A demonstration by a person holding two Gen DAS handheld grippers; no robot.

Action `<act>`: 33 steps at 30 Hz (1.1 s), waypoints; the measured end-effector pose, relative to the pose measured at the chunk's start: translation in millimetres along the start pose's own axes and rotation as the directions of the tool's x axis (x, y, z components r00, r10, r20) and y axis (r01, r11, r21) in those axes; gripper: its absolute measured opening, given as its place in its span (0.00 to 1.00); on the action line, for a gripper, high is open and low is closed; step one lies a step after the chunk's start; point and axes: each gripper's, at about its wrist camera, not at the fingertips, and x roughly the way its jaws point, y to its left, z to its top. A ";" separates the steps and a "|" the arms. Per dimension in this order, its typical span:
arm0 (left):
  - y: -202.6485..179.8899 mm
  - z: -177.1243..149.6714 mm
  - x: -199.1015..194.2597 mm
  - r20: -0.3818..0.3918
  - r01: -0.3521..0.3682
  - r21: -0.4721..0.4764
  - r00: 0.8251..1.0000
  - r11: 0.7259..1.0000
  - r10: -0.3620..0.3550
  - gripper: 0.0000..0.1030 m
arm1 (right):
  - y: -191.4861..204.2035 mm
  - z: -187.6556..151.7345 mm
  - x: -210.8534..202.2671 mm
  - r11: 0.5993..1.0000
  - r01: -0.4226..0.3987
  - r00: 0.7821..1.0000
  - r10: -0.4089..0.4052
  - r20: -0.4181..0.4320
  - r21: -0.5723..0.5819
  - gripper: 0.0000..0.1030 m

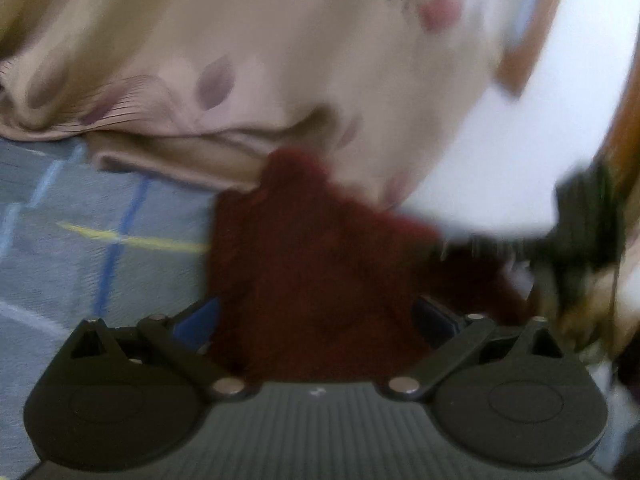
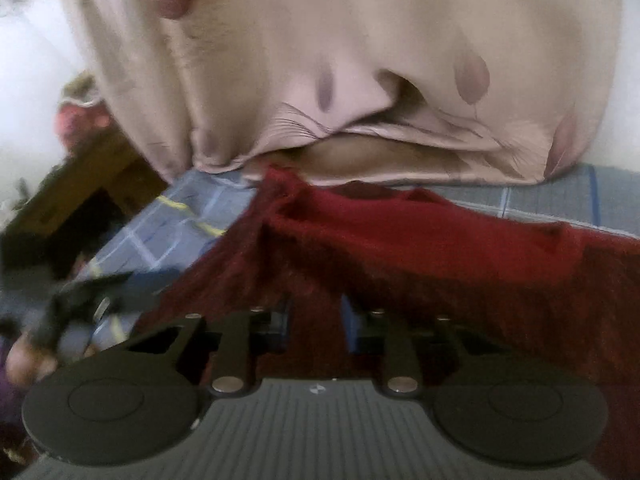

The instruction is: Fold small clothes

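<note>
- Red garment (image 2: 420,248) lies rumpled on my checked blue sheet (image 2: 168,224), its far edge just beside the beige leaf-print cloth (image 2: 360,60).
- My right gripper (image 2: 316,320) has narrowed onto a fold of red fabric.
- My left gripper (image 1: 316,320) stands wide, with red cloth between the fingers; whether the pads press, I cannot tell.
- I see a small logo on each gripper body, too blurred to read.

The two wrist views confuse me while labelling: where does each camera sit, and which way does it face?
Left wrist: on the left gripper, angled down at the red garment; wide jaws, right gripper blurred at right.
Right wrist: on the right gripper, facing the same garment; narrow jaws, left gripper at left.
Shared: garment, checked sheet, beige curtain.
</note>
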 end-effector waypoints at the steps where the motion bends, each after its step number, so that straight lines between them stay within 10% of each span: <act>1: 3.4 -4.3 1.7 -0.015 -0.021 0.004 1.000 1.000 0.021 1.00 | -4.4 5.9 7.3 0.999 0.042 0.999 -0.042 0.005 0.003 0.24; 6: 19.6 -13.1 -4.0 -0.028 -0.036 -0.056 0.999 0.998 0.034 1.00 | -36.8 20.9 34.2 0.981 0.167 0.985 -0.171 0.033 0.095 0.15; 8: 17.5 -7.9 -16.7 0.031 -0.021 -0.053 0.999 0.998 0.022 1.00 | -50.3 19.4 10.2 0.979 0.043 0.984 -0.077 0.163 0.200 0.21; 12: 3.9 14.3 -29.7 0.102 0.020 0.020 0.995 1.000 -0.022 1.00 | -80.2 -0.4 -79.4 0.932 -0.201 0.885 0.042 0.463 0.301 0.21; 19: -3.4 57.4 15.9 0.068 0.074 0.092 0.994 0.993 -0.081 1.00 | -112.5 -47.9 -155.3 0.957 0.242 0.905 -0.282 0.317 0.161 0.28; 33: 5.6 80.2 89.2 -0.070 0.088 0.141 0.994 0.986 -0.079 1.00 | -172.9 -60.3 -116.5 0.947 0.238 0.933 -0.284 0.221 0.215 0.47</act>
